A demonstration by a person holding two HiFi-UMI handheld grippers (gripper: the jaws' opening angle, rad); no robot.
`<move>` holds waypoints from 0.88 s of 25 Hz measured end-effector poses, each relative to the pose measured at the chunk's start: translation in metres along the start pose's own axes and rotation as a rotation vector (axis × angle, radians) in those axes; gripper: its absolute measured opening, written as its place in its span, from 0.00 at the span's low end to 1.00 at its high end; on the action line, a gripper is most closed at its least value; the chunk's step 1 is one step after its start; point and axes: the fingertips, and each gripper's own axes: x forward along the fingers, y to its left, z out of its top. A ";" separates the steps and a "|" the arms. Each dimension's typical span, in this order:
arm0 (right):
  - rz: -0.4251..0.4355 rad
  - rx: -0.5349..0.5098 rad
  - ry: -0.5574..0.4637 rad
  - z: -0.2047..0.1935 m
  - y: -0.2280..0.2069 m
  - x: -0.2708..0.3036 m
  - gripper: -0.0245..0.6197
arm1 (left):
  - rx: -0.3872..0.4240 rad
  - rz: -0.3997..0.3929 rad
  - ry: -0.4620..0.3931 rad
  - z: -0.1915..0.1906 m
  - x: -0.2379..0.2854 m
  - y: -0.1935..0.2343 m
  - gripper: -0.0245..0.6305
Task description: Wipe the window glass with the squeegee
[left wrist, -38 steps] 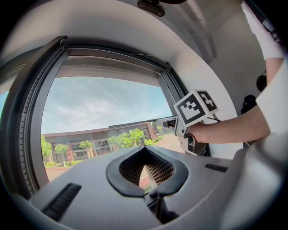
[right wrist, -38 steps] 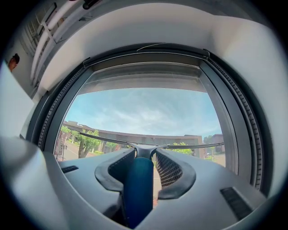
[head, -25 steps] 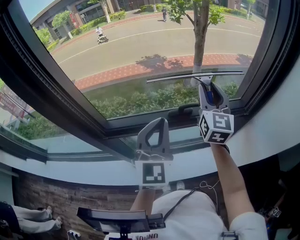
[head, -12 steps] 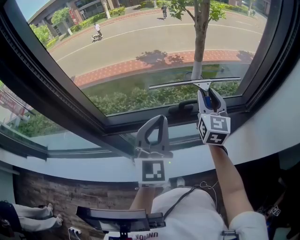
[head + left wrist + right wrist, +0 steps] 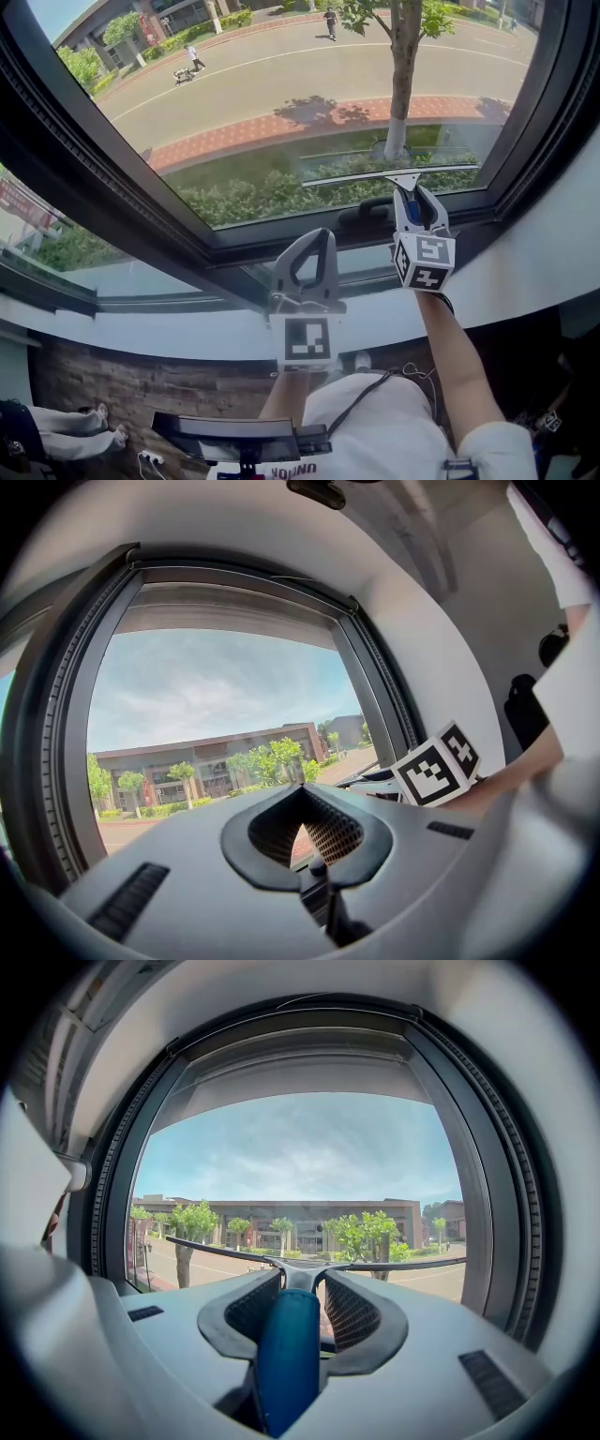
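Note:
The squeegee (image 5: 394, 175) lies with its long thin blade flat against the window glass (image 5: 281, 94), just above the bottom frame. Its blue handle (image 5: 286, 1354) runs back between the jaws of my right gripper (image 5: 413, 199), which is shut on it. In the right gripper view the blade (image 5: 394, 1265) spans the pane from side to side ahead of that gripper (image 5: 305, 1283). My left gripper (image 5: 317, 242) hovers over the sill to the left of the right one, away from the glass. It is shut with nothing in it, tips (image 5: 292, 791) meeting.
A dark window frame (image 5: 281, 246) borders the pane, with a black window handle (image 5: 370, 214) on it just below the blade. A white sill (image 5: 187, 328) runs under the frame. The right gripper's marker cube (image 5: 436, 766) shows in the left gripper view.
My right gripper has drawn the squeegee down the glass, so the blade now sits close above the bottom frame. The left gripper has stayed where it was.

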 end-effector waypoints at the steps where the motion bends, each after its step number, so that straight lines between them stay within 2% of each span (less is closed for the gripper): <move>1: 0.000 -0.001 0.005 -0.002 0.000 0.000 0.26 | 0.001 -0.002 0.004 -0.001 0.000 0.000 0.04; 22: 0.006 -0.005 0.117 -0.046 0.000 0.002 0.26 | 0.001 0.003 0.038 -0.003 -0.001 -0.001 0.04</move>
